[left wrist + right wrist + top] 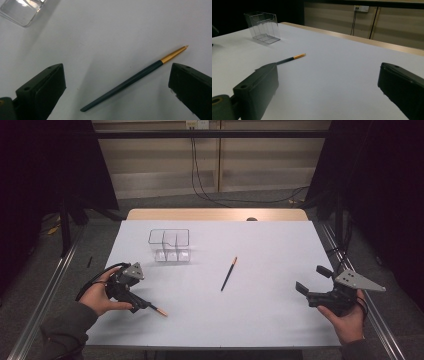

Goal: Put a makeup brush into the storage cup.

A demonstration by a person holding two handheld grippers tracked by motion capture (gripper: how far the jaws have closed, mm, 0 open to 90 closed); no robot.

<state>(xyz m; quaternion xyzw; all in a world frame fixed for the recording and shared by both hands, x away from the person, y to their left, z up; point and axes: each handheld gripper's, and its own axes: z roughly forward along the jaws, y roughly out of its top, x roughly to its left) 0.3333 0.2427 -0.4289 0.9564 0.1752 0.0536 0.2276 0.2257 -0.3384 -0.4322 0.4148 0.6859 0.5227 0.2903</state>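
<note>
Dark-green pen (125,83) between spread left tool (115,82) jaws, right tool (327,87) jaws apart, no legible writing.

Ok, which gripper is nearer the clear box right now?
Left. The left gripper is just in front of the clear box; the right gripper is far off right.
</note>
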